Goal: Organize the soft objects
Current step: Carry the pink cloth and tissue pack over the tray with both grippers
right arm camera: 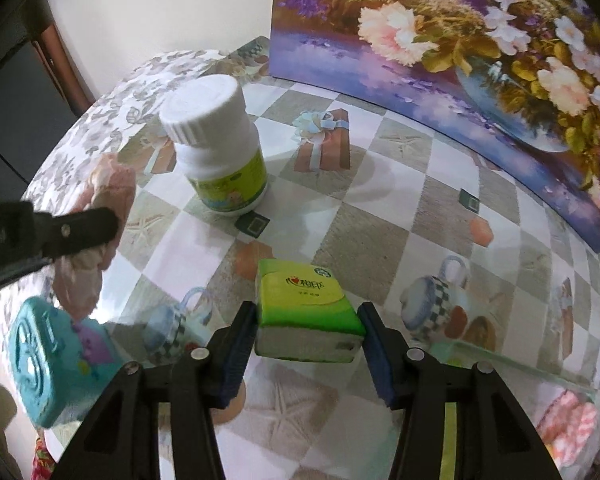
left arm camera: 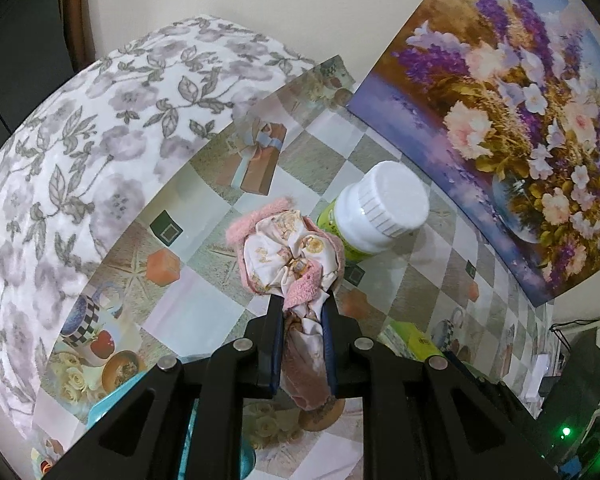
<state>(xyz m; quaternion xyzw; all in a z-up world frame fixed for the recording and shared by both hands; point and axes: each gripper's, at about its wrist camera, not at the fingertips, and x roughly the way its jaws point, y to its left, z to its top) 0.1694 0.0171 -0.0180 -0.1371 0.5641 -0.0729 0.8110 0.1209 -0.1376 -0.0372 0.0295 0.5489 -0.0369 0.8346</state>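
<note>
- Holding a bunched soft cloth (left arm camera: 290, 258) in my left hand-held gripper (left arm camera: 302, 312), whose blue pads are clamped together on its lower, twisted part.
- The cloth is pink and fuzzy on the outside, with a cream satin lining printed in small gold motifs; it is gathered into a crumpled knot above the pads, and a pink tail hangs down between them.
- It hangs over the tabletop (left arm camera: 204, 304), just left of a white-capped bottle (left arm camera: 374, 210) with a yellow-green label.
- From my right wrist view the same cloth shows as a blurred pink mass at the far left, beside the left gripper's black finger (right arm camera: 86, 226).
- My right hand-held gripper (right arm camera: 308, 334) stands part-way apart around a green tissue pack (right arm camera: 304, 304); the pack has a bright green top with red and gold print and a pale side facing me.
- The left pad seems to touch the pack's edge and the right pad sits just beside its corner; I cannot tell whether they press on it.
- A teal box (right arm camera: 50, 360) lies at the near left, and a flower painting (right arm camera: 480, 60) leans against the wall at the far right.
- A floral grey-and-white cushion (left arm camera: 80, 152) borders the tabletop on the left.
</note>
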